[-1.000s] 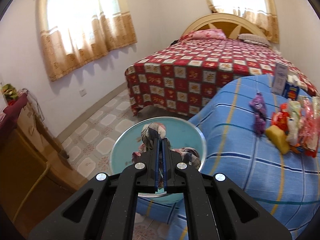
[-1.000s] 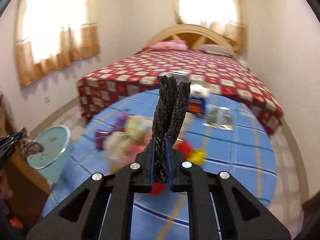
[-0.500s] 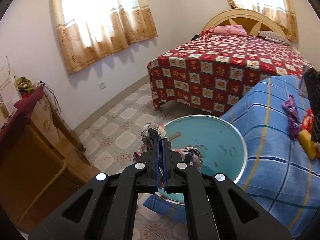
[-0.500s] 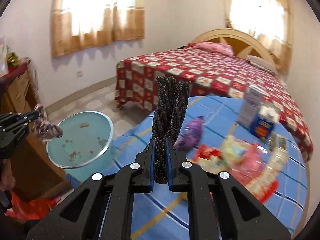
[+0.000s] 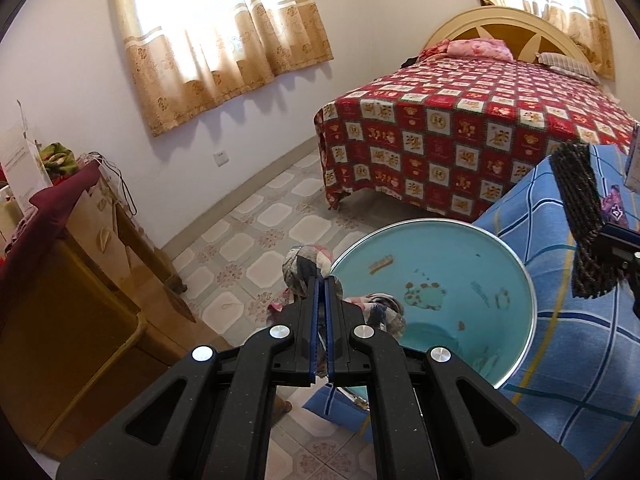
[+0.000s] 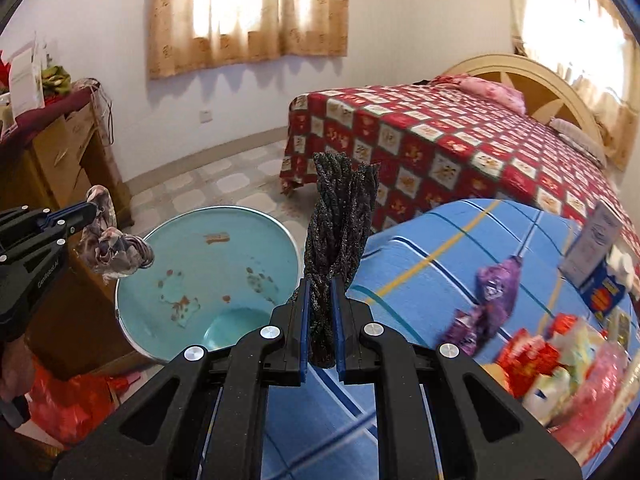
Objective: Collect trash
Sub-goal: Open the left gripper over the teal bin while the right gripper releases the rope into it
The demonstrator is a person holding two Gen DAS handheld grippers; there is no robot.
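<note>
My left gripper (image 5: 320,280) is shut on a crumpled patterned rag (image 5: 304,266) and holds it over the left rim of the teal bin (image 5: 440,248). The rag (image 6: 116,248) and the left gripper (image 6: 90,210) also show in the right wrist view, left of the bin (image 6: 208,268). My right gripper (image 6: 320,284) is shut on a dark braided strip (image 6: 340,232), above the bin's right rim by the table edge. The strip (image 5: 580,216) shows at the right of the left wrist view. Wrappers (image 6: 492,284) lie on the blue checked table (image 6: 420,264).
A bed with a red patterned cover (image 5: 460,128) stands behind the table. A wooden cabinet (image 5: 60,280) with clutter is at the left. A white carton and blue box (image 6: 596,256) stand on the table. A red bag (image 6: 68,400) lies on the floor.
Both grippers swung left toward the bin. The right gripper carried the strip from over the table to the bin's right rim; the left one kept the rag by the bin's left rim.
</note>
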